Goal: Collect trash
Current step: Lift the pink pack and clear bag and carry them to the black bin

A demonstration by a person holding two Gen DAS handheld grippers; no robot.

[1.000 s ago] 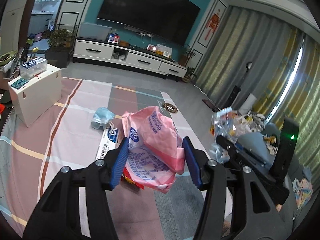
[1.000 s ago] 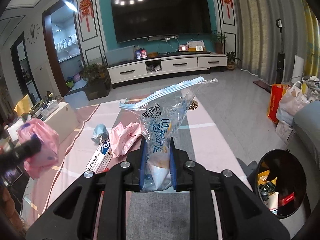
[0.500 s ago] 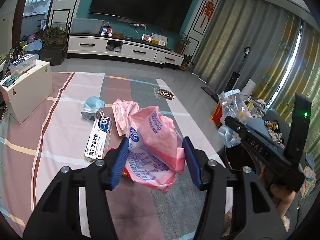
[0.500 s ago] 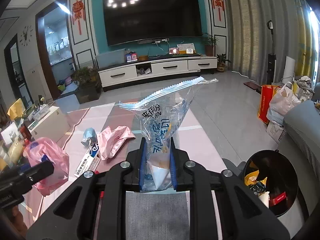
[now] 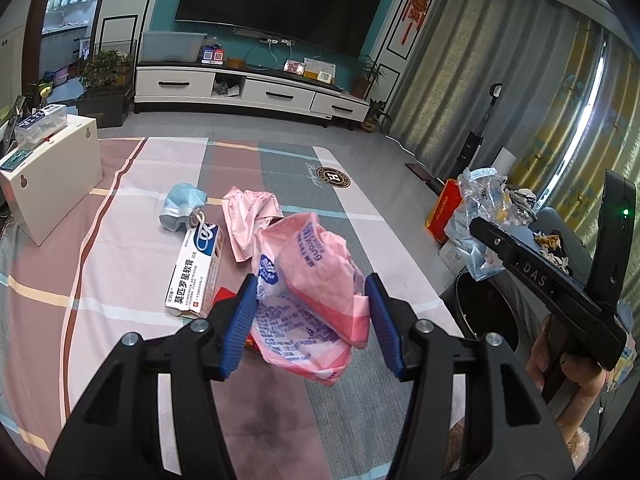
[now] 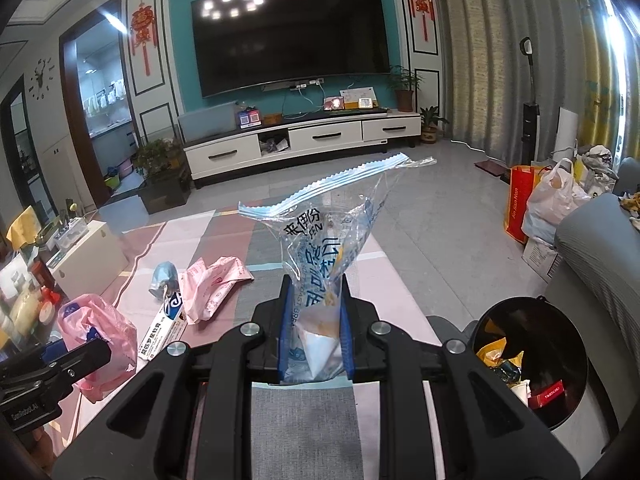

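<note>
My left gripper is shut on a crumpled pink plastic wrapper and holds it above the table; it also shows in the right wrist view. My right gripper is shut on a clear blue-printed plastic bag, also seen at the right of the left wrist view, above the black trash bin beside the table. On the table lie a white ointment box, a blue face mask and a pink wrapper.
A white box stands at the table's left. A grey sofa and bags are on the right. The bin holds several pieces of trash. A TV cabinet lines the far wall.
Both grippers have pulled back and tilted down a little, each still holding its item. The right gripper with the clear bag now shows lower at the right, over the bin.
</note>
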